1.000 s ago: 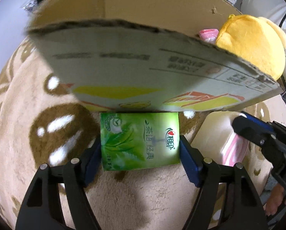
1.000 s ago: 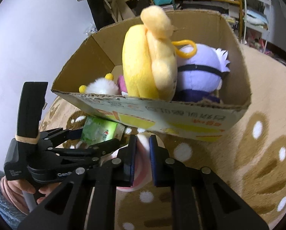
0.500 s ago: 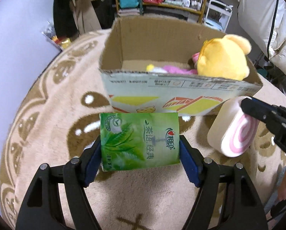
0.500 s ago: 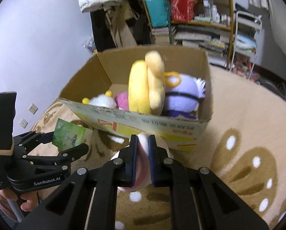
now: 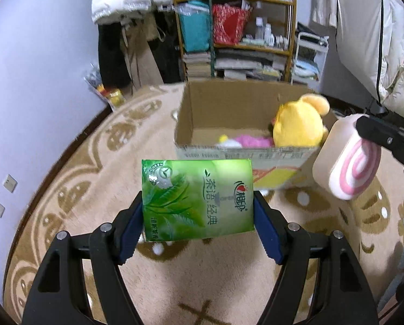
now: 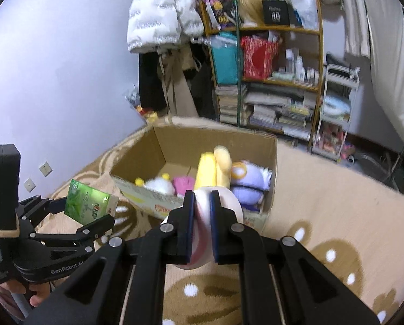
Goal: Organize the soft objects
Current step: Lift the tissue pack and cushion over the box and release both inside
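Note:
My left gripper (image 5: 198, 216) is shut on a green tissue pack (image 5: 196, 197) and holds it above the rug, in front of an open cardboard box (image 5: 229, 103). The pack also shows in the right wrist view (image 6: 89, 207). My right gripper (image 6: 202, 227) is shut on a pink-and-cream swirl roll plush (image 6: 202, 238), which also shows in the left wrist view (image 5: 348, 159), held near the box's front right corner. The box (image 6: 153, 146) holds a yellow plush (image 5: 299, 124), a pink plush (image 5: 250, 140), a white plush (image 6: 158, 185) and a purple plush (image 6: 249, 184).
A beige patterned rug (image 5: 93, 162) covers the floor. A cluttered bookshelf (image 6: 267, 75) and hanging coats (image 6: 164, 16) stand behind the box. A white cart (image 6: 334, 113) stands at the right. The purple wall (image 6: 53, 67) is to the left.
Both grippers have risen and pulled back from the box with their objects still held. The box now looks farther and lower, and the shelf behind it has come into view.

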`<state>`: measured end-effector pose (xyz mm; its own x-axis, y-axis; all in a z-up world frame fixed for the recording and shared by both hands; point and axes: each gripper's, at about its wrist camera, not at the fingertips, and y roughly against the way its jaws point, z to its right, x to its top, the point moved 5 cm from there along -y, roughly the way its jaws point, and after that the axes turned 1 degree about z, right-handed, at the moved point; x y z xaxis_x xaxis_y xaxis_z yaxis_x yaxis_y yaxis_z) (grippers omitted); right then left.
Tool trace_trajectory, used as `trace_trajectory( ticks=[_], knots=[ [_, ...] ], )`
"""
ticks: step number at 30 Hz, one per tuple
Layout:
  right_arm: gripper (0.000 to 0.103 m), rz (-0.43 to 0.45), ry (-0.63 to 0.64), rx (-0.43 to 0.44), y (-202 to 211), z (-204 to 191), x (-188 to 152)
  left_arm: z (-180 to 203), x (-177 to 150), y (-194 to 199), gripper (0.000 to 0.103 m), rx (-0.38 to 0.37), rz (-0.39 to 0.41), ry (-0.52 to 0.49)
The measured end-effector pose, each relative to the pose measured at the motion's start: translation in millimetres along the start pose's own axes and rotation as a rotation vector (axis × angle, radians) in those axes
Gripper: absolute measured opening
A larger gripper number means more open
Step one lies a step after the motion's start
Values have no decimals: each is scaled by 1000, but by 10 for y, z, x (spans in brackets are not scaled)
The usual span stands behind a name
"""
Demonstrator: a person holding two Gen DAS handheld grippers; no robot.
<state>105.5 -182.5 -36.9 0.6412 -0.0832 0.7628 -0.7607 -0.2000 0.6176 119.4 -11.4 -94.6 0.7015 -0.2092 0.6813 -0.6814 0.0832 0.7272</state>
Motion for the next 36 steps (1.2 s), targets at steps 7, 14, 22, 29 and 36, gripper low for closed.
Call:
trace_trajectory(
  ticks=[7, 14, 22, 29, 36],
  knots=[
    [11, 108, 35, -31, 195, -27, 262, -57, 197, 185, 74, 28, 137, 17],
    [11, 159, 27, -57, 175, 94, 457, -67, 411, 216, 74, 34, 231, 13],
    [12, 205, 9, -83, 49, 288, 685, 8, 650, 49, 74, 19, 262, -4],
    [12, 228, 3, -100, -109, 434, 806, 76, 703, -191, 74, 15, 239, -20],
    [12, 264, -69, 4, -199, 482, 873, 114, 710, -397, 74, 2, 197, -26]
  ],
)
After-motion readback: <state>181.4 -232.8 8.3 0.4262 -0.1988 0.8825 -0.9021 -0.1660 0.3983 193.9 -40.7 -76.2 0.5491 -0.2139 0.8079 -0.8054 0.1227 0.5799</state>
